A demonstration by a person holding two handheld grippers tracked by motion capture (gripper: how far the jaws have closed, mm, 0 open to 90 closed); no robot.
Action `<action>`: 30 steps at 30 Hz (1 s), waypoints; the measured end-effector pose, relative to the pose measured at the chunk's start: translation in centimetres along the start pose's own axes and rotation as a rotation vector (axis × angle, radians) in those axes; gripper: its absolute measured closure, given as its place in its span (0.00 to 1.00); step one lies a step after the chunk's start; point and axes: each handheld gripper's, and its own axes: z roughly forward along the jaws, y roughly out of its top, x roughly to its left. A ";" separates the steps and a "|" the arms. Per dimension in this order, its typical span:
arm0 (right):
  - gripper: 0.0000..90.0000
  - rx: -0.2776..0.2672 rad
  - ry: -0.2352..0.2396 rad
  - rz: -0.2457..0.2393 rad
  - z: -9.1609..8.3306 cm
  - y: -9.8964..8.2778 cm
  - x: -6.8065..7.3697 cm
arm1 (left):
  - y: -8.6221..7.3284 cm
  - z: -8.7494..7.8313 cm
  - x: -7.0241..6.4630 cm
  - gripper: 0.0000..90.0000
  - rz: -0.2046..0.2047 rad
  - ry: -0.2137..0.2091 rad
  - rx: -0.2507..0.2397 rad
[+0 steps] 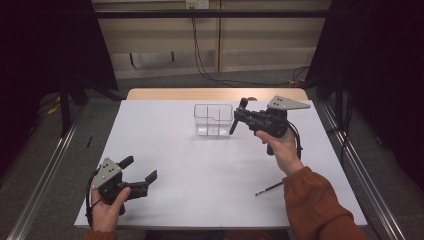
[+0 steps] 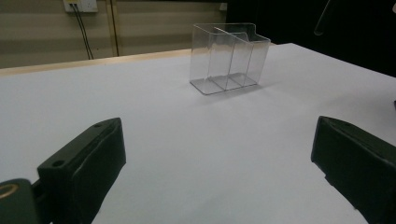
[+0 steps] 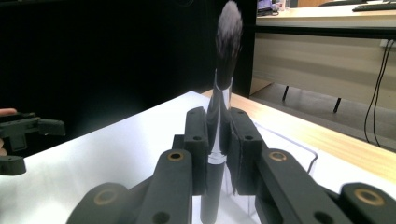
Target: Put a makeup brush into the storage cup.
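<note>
the right gripper (image 1: 239, 116) has its jaws pinched tight on the shiny handle of a makeup brush (image 3: 223, 88), gripping it around the middle so the dark bristle head stands up above the jaws and the butt end hangs below. in the high view the brush (image 1: 237, 116) sits tilted just at the right wall of the clear organizer (image 1: 213, 119), which stands toward the far middle of the white table (image 1: 165, 150). holding the brush upright like this looks meant for dropping its handle end into one of the organizer's compartments, bristles up; which compartment it is lined up with i cannot tell.

the left gripper (image 1: 139, 170) rests low at the near left corner of the table, jaws spread wide with nothing between them, seemingly parked out of the way. its own view looks across bare table to the organizer (image 2: 229, 58), whose partitions show no contents.

a thin dark pencil-like stick (image 1: 269, 188) lies on the table at the near right, just beside the orange sleeve (image 1: 320, 205), probably waiting its turn.
</note>
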 end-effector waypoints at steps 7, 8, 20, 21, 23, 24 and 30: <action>0.89 -0.017 -0.017 -0.004 0.2 1.6 -0.9 | 0.0 -0.1 0.0 0.02 0.003 -0.015 -0.003; 0.89 -0.018 -0.019 -0.004 0.3 1.7 -1.0 | 0.0 -0.1 0.0 0.02 0.005 -0.013 -0.004; 0.89 0.012 -0.075 -0.019 2.8 2.6 -2.0 | 0.1 -0.4 0.0 0.03 0.012 -0.013 -0.016; 0.89 0.016 -0.077 -0.019 3.0 2.7 -2.0 | 0.1 -0.4 0.0 0.03 0.010 -0.013 -0.014; 0.89 0.017 -0.085 -0.021 3.4 2.7 -2.0 | 0.2 -0.4 0.0 0.03 0.012 -0.010 -0.014; 0.89 0.019 -0.085 -0.023 3.6 2.6 -2.0 | 0.2 -0.4 0.0 0.03 0.013 -0.013 -0.014; 0.89 0.044 -0.127 -0.023 5.3 2.2 -2.5 | 0.2 -0.5 0.1 0.03 0.017 -0.003 -0.011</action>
